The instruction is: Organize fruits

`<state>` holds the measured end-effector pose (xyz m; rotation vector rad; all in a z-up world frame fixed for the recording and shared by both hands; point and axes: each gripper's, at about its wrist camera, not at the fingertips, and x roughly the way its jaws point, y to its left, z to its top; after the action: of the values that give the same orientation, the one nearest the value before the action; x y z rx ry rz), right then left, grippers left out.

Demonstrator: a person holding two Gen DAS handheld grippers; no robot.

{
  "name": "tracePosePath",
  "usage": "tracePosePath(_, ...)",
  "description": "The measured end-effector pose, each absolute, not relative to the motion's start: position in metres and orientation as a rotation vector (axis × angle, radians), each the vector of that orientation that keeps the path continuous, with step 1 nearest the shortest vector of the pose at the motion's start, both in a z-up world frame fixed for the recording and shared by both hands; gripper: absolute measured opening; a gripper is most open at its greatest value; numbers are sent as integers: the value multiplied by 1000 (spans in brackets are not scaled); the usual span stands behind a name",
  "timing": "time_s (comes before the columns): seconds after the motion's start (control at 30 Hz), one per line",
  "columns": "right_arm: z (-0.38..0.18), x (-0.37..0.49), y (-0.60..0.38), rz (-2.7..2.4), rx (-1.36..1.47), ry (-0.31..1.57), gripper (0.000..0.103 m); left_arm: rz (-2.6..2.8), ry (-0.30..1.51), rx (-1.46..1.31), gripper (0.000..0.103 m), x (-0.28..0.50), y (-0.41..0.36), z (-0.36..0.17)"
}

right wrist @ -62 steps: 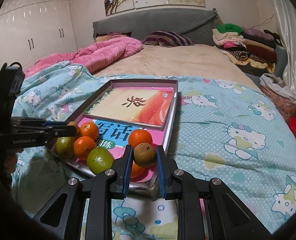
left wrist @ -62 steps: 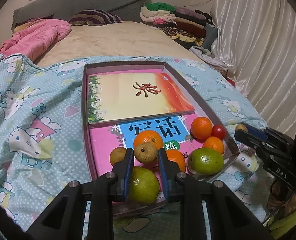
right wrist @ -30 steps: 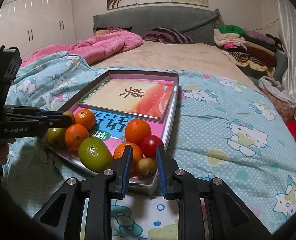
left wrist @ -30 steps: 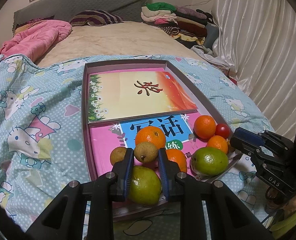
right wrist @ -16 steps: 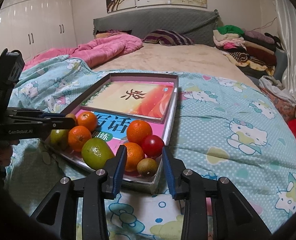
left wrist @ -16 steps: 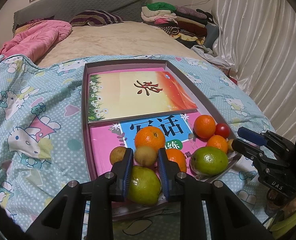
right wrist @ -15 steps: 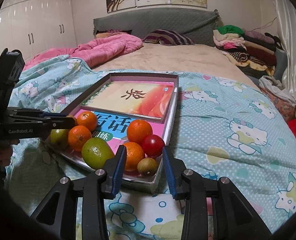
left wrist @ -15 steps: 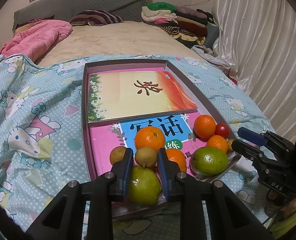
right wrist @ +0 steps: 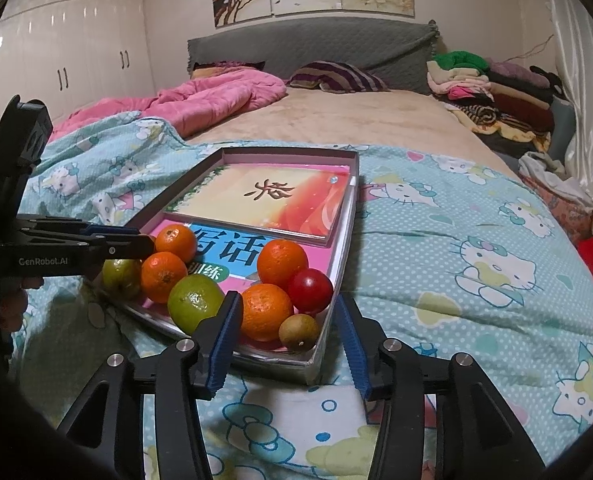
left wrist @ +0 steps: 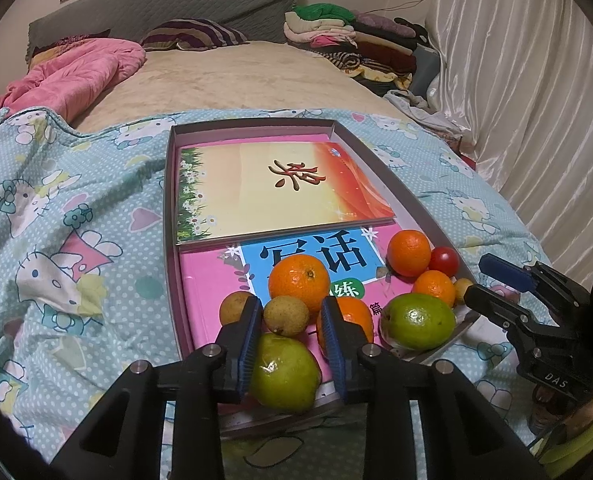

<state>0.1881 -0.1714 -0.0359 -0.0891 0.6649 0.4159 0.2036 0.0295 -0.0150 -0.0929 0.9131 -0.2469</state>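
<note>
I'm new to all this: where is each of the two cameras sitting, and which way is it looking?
Left wrist view: on the left gripper, looking down along its fingers at the tray of fruit on the bed; the right gripper shows at the right edge.
Right wrist view: on the right gripper, looking down at the tray's other near corner; the left gripper and a hand show at left.
Shared: tray, books, oranges, red fruit, bed.
</note>
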Motion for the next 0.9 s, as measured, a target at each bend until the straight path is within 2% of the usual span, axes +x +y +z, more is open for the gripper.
tracePosePath(0.63,-25,176,-175,398,-78,610,65,-224,885,-75,61,186,23,1)
tracePosePath(0.9,-17,165,-176,384,-80,569,70,-212,887,-71,66,173,20,5)
